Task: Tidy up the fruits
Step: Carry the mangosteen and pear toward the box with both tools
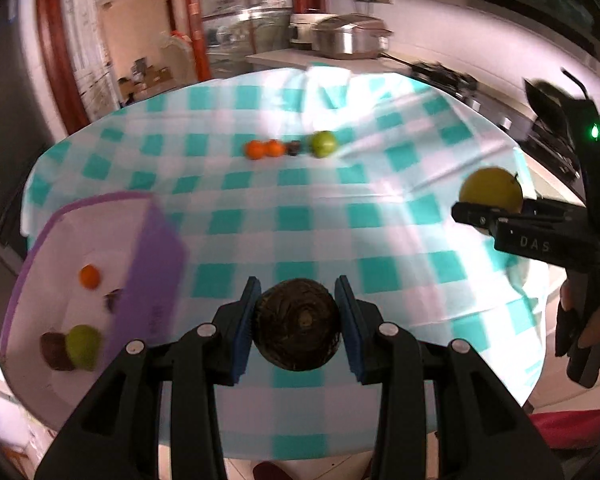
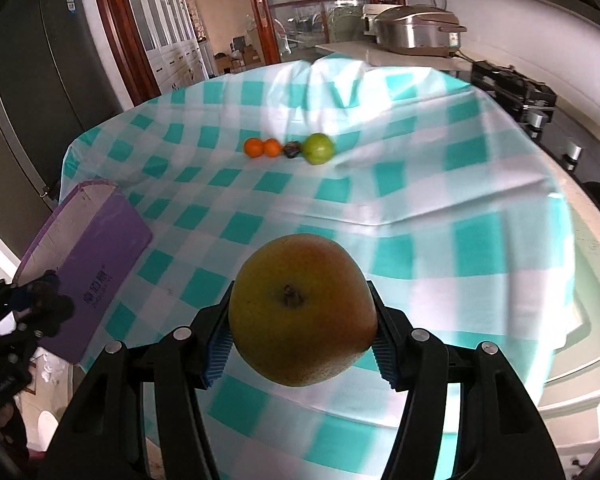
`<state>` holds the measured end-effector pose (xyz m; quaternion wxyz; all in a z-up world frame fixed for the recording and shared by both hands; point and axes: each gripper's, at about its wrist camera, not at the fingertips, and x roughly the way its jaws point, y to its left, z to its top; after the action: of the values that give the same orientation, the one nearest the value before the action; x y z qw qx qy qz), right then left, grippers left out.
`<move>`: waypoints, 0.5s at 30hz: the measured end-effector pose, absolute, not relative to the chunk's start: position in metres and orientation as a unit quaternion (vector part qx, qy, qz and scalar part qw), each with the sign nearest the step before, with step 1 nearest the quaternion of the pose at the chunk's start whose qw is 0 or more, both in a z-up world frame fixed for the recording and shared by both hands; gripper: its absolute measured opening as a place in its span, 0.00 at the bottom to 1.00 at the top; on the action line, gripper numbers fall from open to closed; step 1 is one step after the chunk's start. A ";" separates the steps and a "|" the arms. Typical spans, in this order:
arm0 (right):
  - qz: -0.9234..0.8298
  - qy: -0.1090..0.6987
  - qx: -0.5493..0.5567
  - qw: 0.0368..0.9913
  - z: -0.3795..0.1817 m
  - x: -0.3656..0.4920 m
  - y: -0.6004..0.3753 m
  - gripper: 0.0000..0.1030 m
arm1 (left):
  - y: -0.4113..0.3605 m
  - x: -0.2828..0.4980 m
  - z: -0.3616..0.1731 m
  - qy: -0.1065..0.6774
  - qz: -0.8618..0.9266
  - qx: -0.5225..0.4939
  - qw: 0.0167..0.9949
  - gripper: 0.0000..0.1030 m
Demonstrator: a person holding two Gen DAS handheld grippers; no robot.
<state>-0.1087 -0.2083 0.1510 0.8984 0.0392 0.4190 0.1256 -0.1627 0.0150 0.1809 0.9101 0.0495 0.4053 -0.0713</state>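
My left gripper (image 1: 297, 322) is shut on a dark brown round fruit (image 1: 297, 326), held above the checked tablecloth (image 1: 340, 220) just right of the purple box (image 1: 148, 280). The box holds a small orange (image 1: 89, 276), a green fruit (image 1: 83, 346) and dark fruits (image 1: 54, 350). My right gripper (image 2: 300, 320) is shut on a yellow pear (image 2: 302, 308) above the cloth; it also shows in the left wrist view (image 1: 490, 192). A row of two oranges (image 2: 262, 147), a small dark fruit (image 2: 292, 149) and a green apple (image 2: 318, 148) lies at mid table.
The purple box (image 2: 96, 248) sits at the table's left edge. A steel cooker (image 2: 416, 30) stands on a counter behind the table, with a dark stove (image 2: 512, 84) at the right. A dark fridge (image 2: 32, 92) stands at the left.
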 end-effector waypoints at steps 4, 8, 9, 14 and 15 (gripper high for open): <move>0.140 0.414 0.032 0.899 0.162 -0.099 -0.148 0.56 | 0.078 -0.160 0.194 0.402 -0.049 0.021 0.914 0.37; 0.172 0.399 0.017 0.901 0.179 -0.097 -0.078 0.56 | 0.141 -0.159 0.202 0.405 -0.027 -0.003 0.914 0.37; 0.179 0.396 0.014 0.901 0.182 -0.098 -0.063 0.56 | 0.157 -0.159 0.202 0.407 -0.022 -0.011 0.913 0.37; 0.199 0.379 0.032 0.903 0.200 -0.094 0.010 0.56 | 0.236 -0.155 0.201 0.420 0.000 -0.035 0.907 0.37; 0.202 0.377 0.041 0.903 0.203 -0.091 0.026 0.56 | 0.246 -0.155 0.200 0.423 0.001 -0.034 0.905 0.37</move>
<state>-0.0915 0.0256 0.2029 0.9030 0.0411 0.3770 0.2019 -0.1547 0.2456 0.2001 0.9053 -0.0339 0.4235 0.0009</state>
